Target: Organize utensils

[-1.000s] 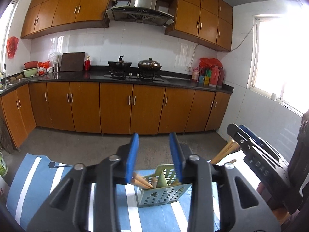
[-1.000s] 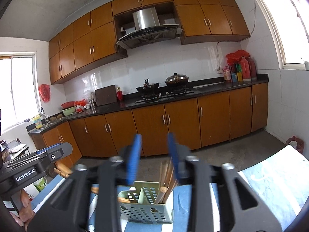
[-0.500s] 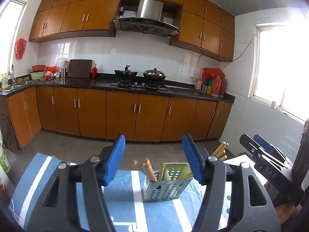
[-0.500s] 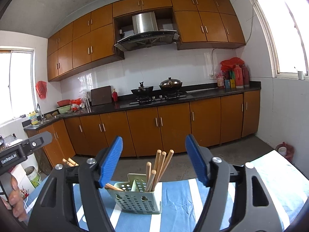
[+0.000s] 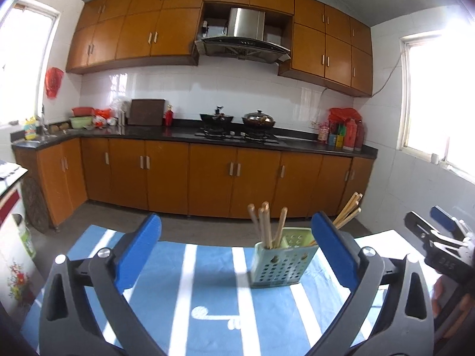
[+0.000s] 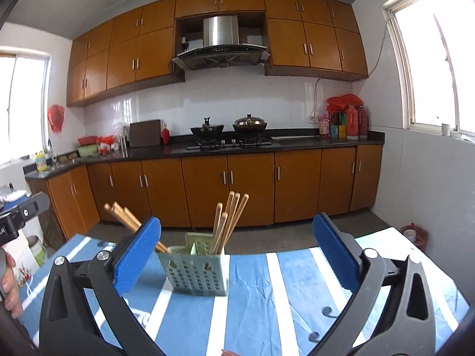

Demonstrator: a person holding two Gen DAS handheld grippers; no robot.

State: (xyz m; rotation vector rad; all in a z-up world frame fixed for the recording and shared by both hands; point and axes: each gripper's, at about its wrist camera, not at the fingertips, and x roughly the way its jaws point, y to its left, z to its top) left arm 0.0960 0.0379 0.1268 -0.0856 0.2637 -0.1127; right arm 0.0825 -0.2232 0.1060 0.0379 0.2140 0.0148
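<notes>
A pale green perforated utensil holder stands on the blue-and-white striped tablecloth. Wooden chopsticks stand upright in one compartment. More chopsticks lean outward from the other. My left gripper is back from the holder, jaws opening wide and gripping nothing. My right gripper is also short of the holder, its jaws opening, nothing between the pads. Each gripper shows at the edge of the other's view: right gripper, left gripper.
The table's far edge drops to a grey floor before orange kitchen cabinets. A hand holds the left gripper at the left edge. A counter with stove and pots runs along the back wall.
Both grippers' jaws have spread from narrow to wide. Both have drawn back from the holder, which now stands clear ahead with all chopsticks in it.
</notes>
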